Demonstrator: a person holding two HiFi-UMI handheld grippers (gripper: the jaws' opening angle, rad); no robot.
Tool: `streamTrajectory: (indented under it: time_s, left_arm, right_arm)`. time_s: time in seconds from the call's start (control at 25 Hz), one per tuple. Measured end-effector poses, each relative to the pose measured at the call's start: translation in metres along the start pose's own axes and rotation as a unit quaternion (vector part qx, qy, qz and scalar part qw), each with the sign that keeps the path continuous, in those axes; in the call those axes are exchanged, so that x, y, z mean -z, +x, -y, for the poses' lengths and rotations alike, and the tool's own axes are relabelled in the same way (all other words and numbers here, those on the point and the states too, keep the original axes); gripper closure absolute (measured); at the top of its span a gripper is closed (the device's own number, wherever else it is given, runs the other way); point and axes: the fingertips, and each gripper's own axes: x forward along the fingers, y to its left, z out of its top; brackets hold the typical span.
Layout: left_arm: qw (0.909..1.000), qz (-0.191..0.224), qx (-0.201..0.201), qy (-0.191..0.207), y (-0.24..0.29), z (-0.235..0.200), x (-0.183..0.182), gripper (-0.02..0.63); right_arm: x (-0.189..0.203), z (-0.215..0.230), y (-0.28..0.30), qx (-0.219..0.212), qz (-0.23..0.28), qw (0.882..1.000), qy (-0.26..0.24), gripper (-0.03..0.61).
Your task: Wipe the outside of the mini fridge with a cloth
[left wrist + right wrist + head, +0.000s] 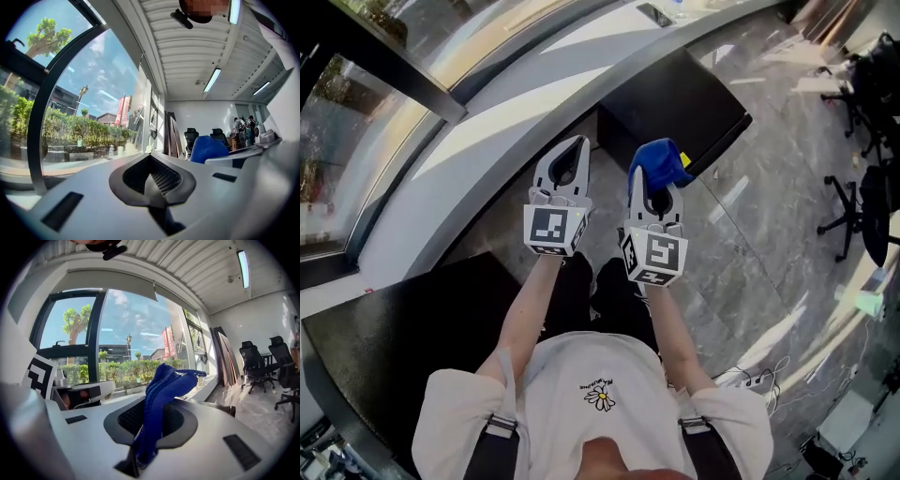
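My right gripper [655, 180] [144, 430] is shut on a blue cloth [660, 160] [162, 389], which sticks up out of the jaws in a bunched fold. Beside it, a little to the left, my left gripper [573, 148] [152, 185] is shut with nothing between its pads. The blue cloth [206, 149] also shows at the right of the left gripper view. Both grippers are held up in front of the person, tips towards the window. A black box-shaped cabinet [676, 105], possibly the mini fridge, stands on the floor beyond the grippers, apart from both.
A curved white window ledge [534, 103] runs along the glass behind the cabinet. A second black top [389, 361] lies at the lower left beside the person. Office chairs [865, 202] stand at the right, and cables [761, 377] lie on the grey marble floor.
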Motion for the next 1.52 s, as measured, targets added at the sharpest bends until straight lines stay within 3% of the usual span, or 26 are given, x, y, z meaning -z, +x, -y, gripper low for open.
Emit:
streamTrajectory:
  time_s: [0.2,0.32,0.4,0.52,0.76,0.92,1.04,1.28,1.52]
  left_arm:
    - [0.9998,0.019,-0.01,0.004,0.027,-0.037,0.172,0.609]
    - [0.9991,0.041,-0.006,0.007,0.052,-0.054,0.262,0.609]
    - [0.9983,0.058,0.002,0.002,0.065,-0.062,0.304,0.609]
    - [0.9972,0.073,0.005,-0.019,0.077,-0.071,0.338,0.609]
    - [0.9987,0.043,0.008,-0.026,0.1,-0.068,0.375,0.609]
    - [0.9971,0.053,0.048,-0.026,0.105,-0.062,0.384,0.609]
    - [0.9959,0.055,0.064,-0.032,0.103,-0.063,0.373,0.609]
    - [0.9967,0.066,0.038,-0.027,0.092,-0.077,0.361,0.609]
    - [0.9959,0.077,0.045,-0.019,0.09,-0.08,0.347,0.609]
  right_arm:
    - [0.146,0.014,0.066,0.034,0.048,0.996,-0.06,0.506]
    - [0.223,0.017,0.107,0.033,0.083,0.994,-0.069,0.506]
    - [0.258,0.018,0.128,0.022,0.105,0.992,-0.066,0.506]
    - [0.284,0.02,0.145,0.007,0.126,0.99,-0.056,0.506]
    - [0.298,0.018,0.166,0.017,0.118,0.99,-0.078,0.506]
    - [0.309,0.011,0.173,0.002,0.126,0.989,-0.081,0.506]
    - [0.313,0.009,0.174,-0.002,0.125,0.989,-0.086,0.506]
    - [0.288,-0.005,0.183,-0.012,0.158,0.984,-0.082,0.506]
    - [0.28,-0.003,0.199,-0.005,0.163,0.984,-0.066,0.506]
